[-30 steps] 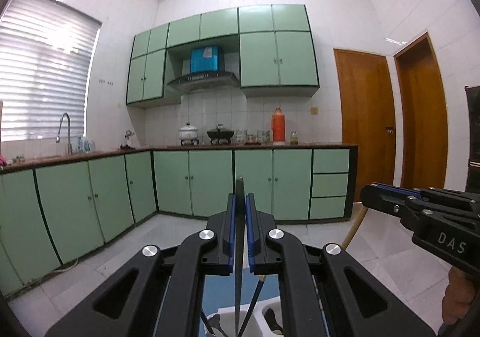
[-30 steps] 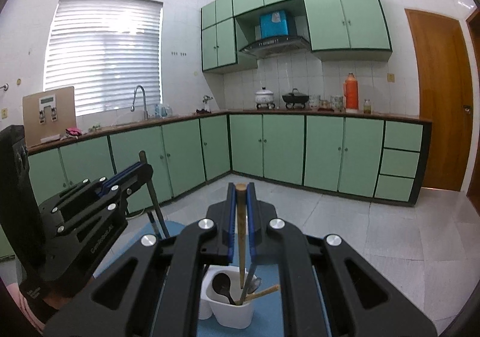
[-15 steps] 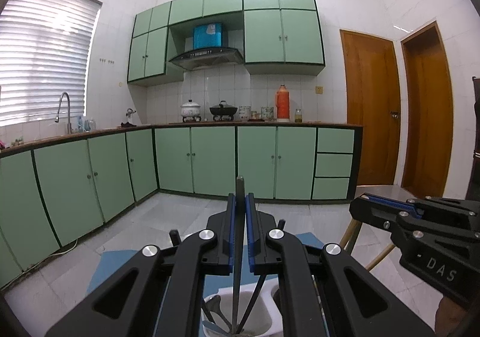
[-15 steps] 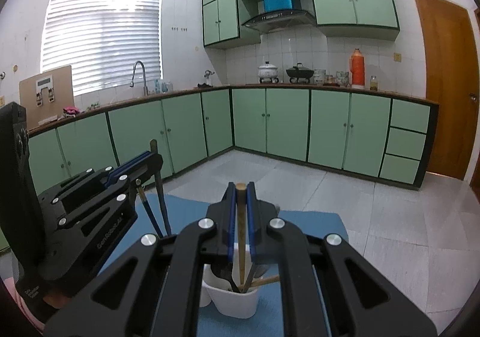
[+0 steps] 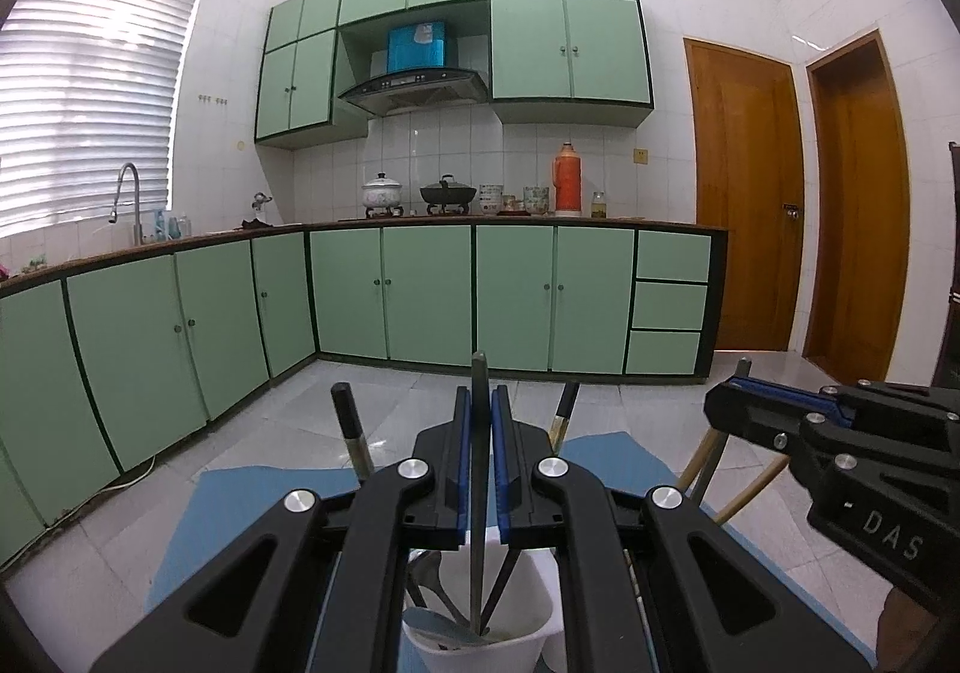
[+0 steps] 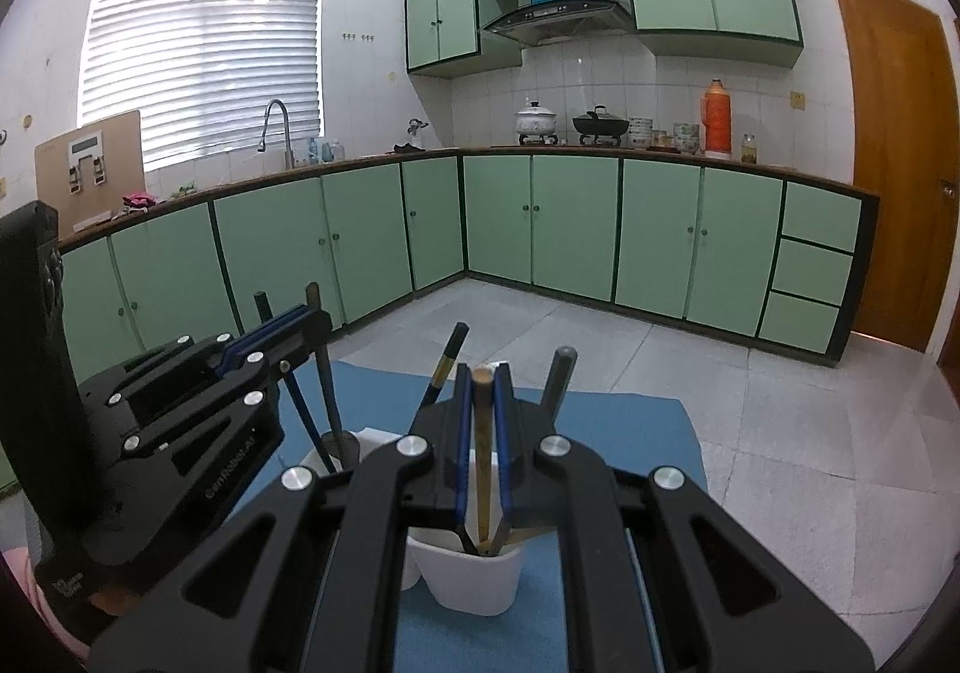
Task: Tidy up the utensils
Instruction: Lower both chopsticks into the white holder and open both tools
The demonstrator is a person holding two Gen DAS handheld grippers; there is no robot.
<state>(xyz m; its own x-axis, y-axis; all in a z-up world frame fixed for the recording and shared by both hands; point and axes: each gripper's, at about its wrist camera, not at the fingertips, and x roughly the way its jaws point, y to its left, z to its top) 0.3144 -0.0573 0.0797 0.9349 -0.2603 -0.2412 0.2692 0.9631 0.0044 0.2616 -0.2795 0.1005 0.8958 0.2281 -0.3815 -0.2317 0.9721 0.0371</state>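
Utensils stand in two white cups on a blue mat (image 6: 630,433): the left gripper (image 5: 480,457) has its fingers clenched on a slim dark grey utensil (image 5: 478,493) whose lower end reaches into the left cup (image 5: 522,631), among a spoon and dark chopsticks. The right gripper (image 6: 480,433) grasps a light wooden chopstick (image 6: 482,469) upright, tip down in the right cup (image 6: 474,583), beside a dark chopstick and a grey handle. The mat lies on a pale tiled surface, green cabinets beyond.
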